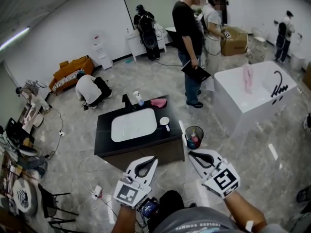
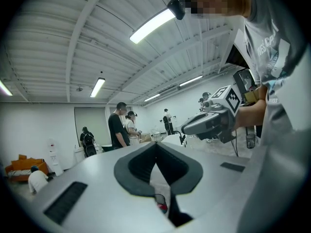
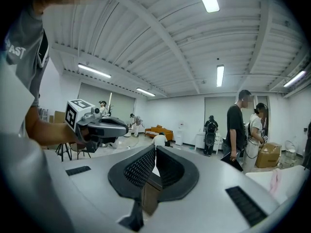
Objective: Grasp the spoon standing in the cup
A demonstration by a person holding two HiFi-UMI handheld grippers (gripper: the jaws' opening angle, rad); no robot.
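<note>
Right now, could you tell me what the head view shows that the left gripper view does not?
Only the head view: the black sink counter and the white cup on it. Only the left gripper view: the ceiling lights. Both: the right gripper, the standing person in black and the orange sofa.

Both grippers low, at 6 o'clock in the head view. Left gripper [image 1: 149,160] points toward 1 o'clock, its fingers closed tip to tip with nothing between. Right gripper [image 1: 192,153] points toward 10 o'clock, fingers also together and empty. The tips angle toward each other, near but apart. Left forearm [image 1: 124,220] and right forearm [image 1: 243,210] are bare.
</note>
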